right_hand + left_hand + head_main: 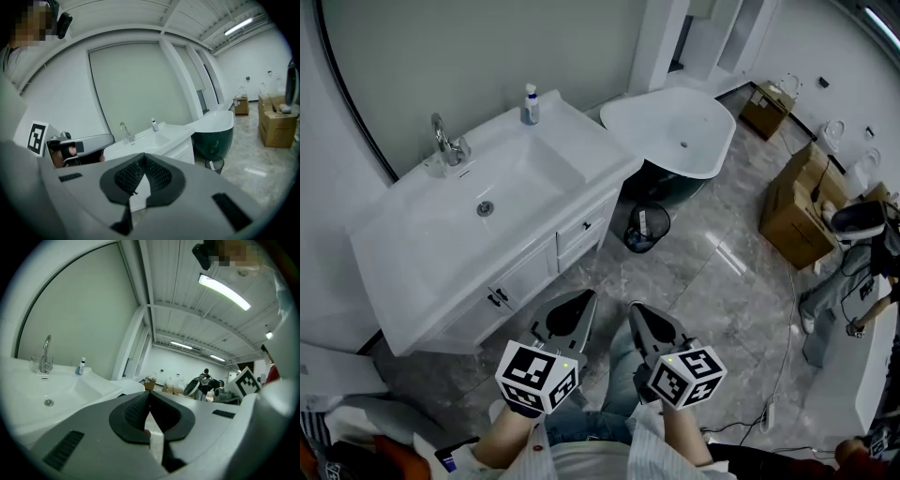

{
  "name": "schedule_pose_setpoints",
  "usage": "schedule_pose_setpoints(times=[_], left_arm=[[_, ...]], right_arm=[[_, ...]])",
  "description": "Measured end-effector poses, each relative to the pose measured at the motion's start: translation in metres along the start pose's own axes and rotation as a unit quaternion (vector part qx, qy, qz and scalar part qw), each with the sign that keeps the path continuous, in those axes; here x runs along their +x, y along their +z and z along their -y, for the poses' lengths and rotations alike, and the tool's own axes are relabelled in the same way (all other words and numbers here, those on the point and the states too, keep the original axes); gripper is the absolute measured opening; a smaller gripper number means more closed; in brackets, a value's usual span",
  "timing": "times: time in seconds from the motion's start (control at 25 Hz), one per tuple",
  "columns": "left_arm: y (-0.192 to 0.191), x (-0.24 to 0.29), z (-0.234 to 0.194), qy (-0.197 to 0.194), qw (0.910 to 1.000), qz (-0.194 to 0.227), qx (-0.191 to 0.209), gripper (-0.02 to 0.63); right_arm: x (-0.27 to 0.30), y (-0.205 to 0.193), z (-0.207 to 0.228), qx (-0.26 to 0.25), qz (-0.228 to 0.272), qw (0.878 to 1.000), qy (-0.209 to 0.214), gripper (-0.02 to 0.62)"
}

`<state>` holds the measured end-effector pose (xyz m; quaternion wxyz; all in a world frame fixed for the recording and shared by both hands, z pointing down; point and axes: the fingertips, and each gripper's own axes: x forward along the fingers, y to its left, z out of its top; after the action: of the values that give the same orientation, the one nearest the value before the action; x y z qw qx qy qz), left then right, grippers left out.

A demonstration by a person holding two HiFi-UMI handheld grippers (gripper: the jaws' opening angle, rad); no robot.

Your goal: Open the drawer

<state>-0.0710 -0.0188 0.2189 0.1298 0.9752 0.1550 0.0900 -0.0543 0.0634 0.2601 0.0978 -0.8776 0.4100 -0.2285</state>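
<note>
Drawer (584, 228) closed, well ahead of both claws; left claw (578, 305), right claw (642, 314) pinched together, empty.

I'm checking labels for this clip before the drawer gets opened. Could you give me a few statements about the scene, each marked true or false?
1. The drawer of the vanity is closed. True.
2. The left tongs grip the drawer handle. False: they are shut on nothing, short of the vanity.
3. A bottle stands on the vanity by the wall. True.
4. The waste bin sits on the vanity. False: it stands on the floor between the vanity and the bathtub.
5. The right tongs gape wide. False: they are shut and empty.
</note>
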Motion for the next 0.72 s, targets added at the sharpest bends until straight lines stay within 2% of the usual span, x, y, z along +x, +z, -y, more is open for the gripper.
schedule_pose_setpoints(times=[0.16,0.32,0.48,0.72], left_arm=[[0.007,0.032,-0.021,0.027,0.9995,0.012,0.008,0.017],[0.02,0.075,-0.047,0.074,0.9969,0.025,0.002,0.017],[0.037,0.124,-0.065,0.137,0.9897,0.041,-0.012,0.017],[0.055,0.194,-0.081,0.205,0.9773,0.043,-0.031,0.017]], right_arm=[[0.036,0.019,0.029,-0.009,-0.001,1.0,0.021,0.008],[0.081,0.042,0.063,-0.018,-0.021,0.998,0.06,0.009],[0.122,0.074,0.099,-0.039,-0.056,0.991,0.116,0.008],[0.172,0.122,0.144,-0.063,-0.094,0.976,0.184,0.009]])
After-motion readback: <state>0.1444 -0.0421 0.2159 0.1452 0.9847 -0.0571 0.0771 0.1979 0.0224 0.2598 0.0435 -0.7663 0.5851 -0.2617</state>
